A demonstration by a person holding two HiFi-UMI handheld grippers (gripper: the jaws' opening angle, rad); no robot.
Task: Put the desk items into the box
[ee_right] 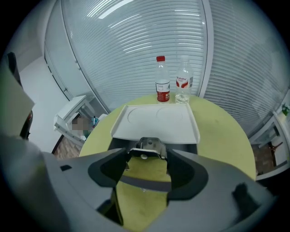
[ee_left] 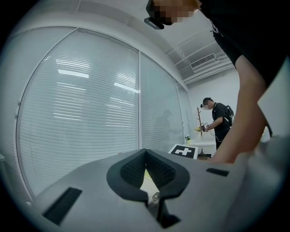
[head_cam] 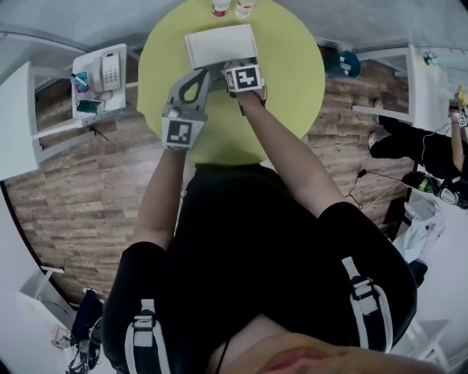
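A white flat box (head_cam: 219,44) (ee_right: 156,120) lies at the far side of the round yellow-green table (head_cam: 292,80) (ee_right: 217,136). A metal latch (ee_right: 147,146) sticks out from the box's near edge. My right gripper (head_cam: 235,67) (ee_right: 147,152) is at that edge, and its jaws sit against both sides of the latch. My left gripper (head_cam: 207,73) (ee_left: 145,153) is just left of it, tilted up toward the window blinds. Its jaws are shut with the tips meeting and nothing between them. No loose desk items show on the table.
Two plastic bottles (head_cam: 220,7) (ee_right: 162,86) (ee_right: 182,86) stand at the table's far edge behind the box. A small white side table with a telephone (head_cam: 102,77) stands to the left. Another person (head_cam: 424,150) (ee_left: 217,120) is off to the right.
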